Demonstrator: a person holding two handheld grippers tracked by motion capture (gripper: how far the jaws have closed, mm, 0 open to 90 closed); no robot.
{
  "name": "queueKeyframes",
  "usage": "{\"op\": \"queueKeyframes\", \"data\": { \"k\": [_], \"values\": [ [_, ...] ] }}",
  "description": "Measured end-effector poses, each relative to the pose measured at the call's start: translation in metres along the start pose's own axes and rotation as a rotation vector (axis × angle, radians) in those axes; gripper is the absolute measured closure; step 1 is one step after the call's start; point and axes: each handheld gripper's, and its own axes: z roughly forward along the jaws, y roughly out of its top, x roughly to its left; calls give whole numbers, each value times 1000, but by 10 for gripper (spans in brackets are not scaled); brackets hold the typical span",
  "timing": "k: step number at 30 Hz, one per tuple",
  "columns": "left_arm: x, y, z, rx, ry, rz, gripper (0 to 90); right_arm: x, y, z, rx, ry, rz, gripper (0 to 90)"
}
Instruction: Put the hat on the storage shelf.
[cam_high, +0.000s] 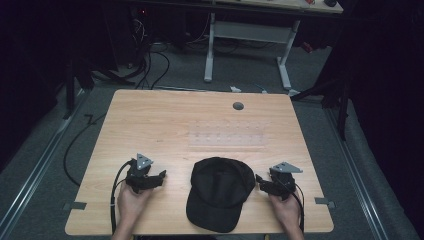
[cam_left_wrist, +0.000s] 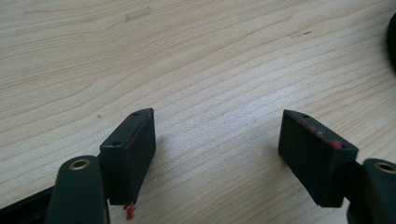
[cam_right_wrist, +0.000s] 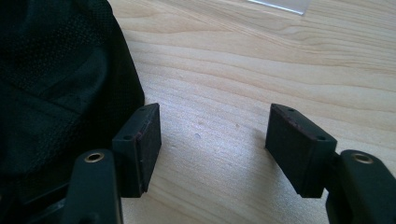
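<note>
High view: black cap (cam_high: 220, 192) betw both grippers, jaws spread, empty; right gripper (cam_high: 260, 183) could shove it w/o gripping.

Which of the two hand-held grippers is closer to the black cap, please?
The right hand-held gripper: its jaws sit right beside the black cap, at its edge. The left hand-held gripper has bare table between it and the cap.

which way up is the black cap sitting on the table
Right way up: the black cap rests crown up on the table, its domed top facing the high view, brim flat toward the near edge.
</note>
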Motion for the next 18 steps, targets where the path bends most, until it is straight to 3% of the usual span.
{"op": "queueKeyframes", "data": {
  "k": [18],
  "values": [
    [0, 0, 0, -2, 2, -3, 281, 0, 0, 0, 0, -1, -2, 368]
  ]
}}
